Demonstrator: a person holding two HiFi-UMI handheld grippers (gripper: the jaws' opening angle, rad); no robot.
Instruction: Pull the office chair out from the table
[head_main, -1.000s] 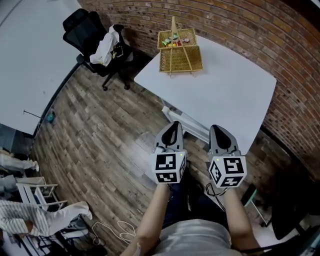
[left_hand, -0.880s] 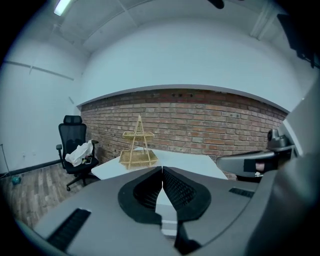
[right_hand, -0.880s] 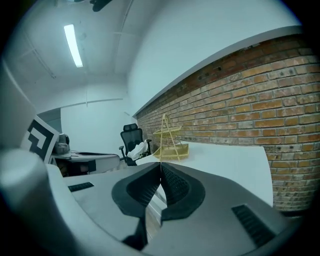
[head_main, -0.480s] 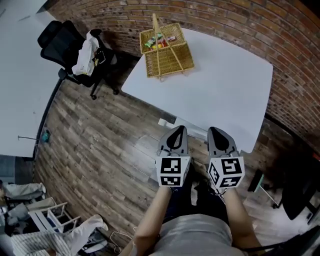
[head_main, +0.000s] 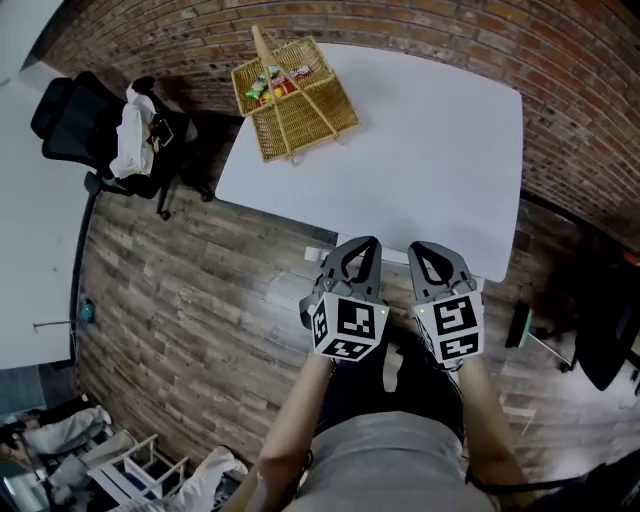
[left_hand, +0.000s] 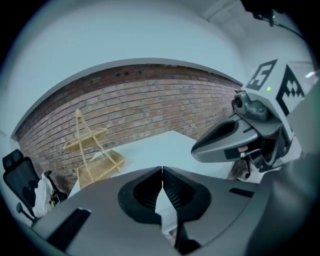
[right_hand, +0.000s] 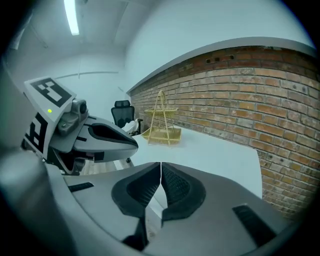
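The black office chair (head_main: 88, 128), with a white cloth and small items heaped on its seat, stands at the far left end of the white table (head_main: 430, 150), by the brick wall. Both grippers hang side by side at the table's near edge, far from the chair. My left gripper (head_main: 360, 252) is shut with nothing in it, and so is my right gripper (head_main: 432, 255). In the left gripper view the jaws (left_hand: 162, 170) meet, with the chair (left_hand: 22, 180) small at lower left. The right gripper view shows its gripper (right_hand: 161, 165) shut and the chair (right_hand: 122, 112) far back.
A yellow wire basket (head_main: 290, 85) with small items stands on the table's left part, near the chair. The brick wall (head_main: 560, 60) runs behind the table. Another dark chair (head_main: 605, 335) stands at the right edge. Clothes and a white rack (head_main: 130, 465) lie at the lower left.
Both grippers have sunk and drawn up to the table's near edge, the left one rolling. In the head view the chair, basket and table have slid to the left.
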